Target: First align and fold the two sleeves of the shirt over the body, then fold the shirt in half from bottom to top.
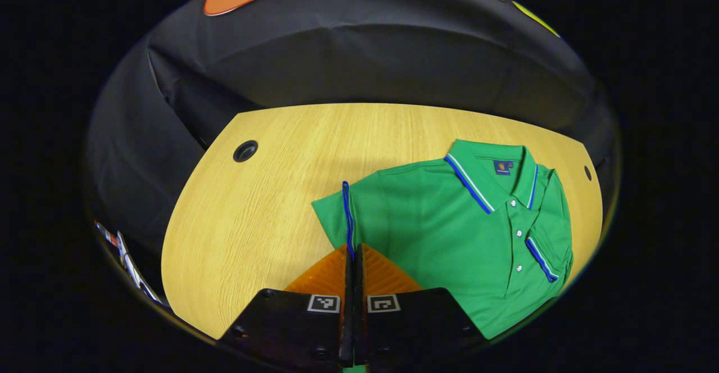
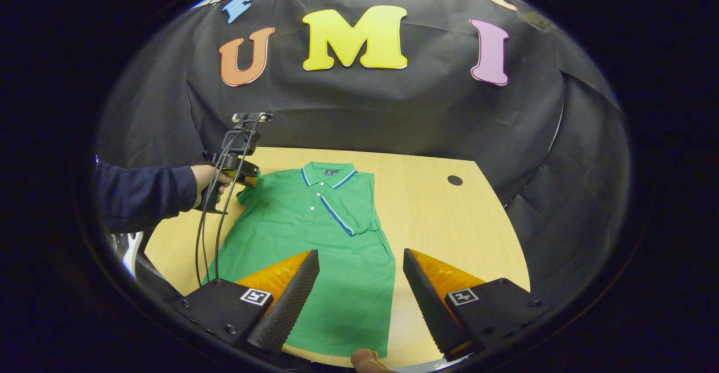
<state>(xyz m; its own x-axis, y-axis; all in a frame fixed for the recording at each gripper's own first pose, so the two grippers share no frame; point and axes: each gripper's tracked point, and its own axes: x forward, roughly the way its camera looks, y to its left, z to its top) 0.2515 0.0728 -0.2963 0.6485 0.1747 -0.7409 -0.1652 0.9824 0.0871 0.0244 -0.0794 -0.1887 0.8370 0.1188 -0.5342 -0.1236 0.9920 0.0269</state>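
A green polo shirt [image 1: 449, 232] with blue trim lies flat on the wooden table [image 1: 269, 193], collar [image 1: 494, 176] toward the far wall. One sleeve is folded across the chest, its blue cuff [image 1: 540, 259] beside the buttons. My left gripper [image 1: 354, 255] is shut on the other sleeve's blue-edged cuff [image 1: 346, 210] at the shirt's side. In the right gripper view the shirt [image 2: 314, 238] stretches from collar [image 2: 328, 173] to hem. My right gripper [image 2: 359, 272] is open above the lower body, touching nothing. The left gripper [image 2: 239, 168] shows at the shirt's shoulder, held by a hand in a dark sleeve [image 2: 140, 196].
Round cable holes [image 1: 245, 151] [image 2: 455, 180] sit in the tabletop on both sides of the shirt. Black cables [image 2: 208, 232] hang from the left gripper over the table's edge. Bare wood [image 2: 444, 221] lies beside the shirt. The black cloth wall closes the far side.
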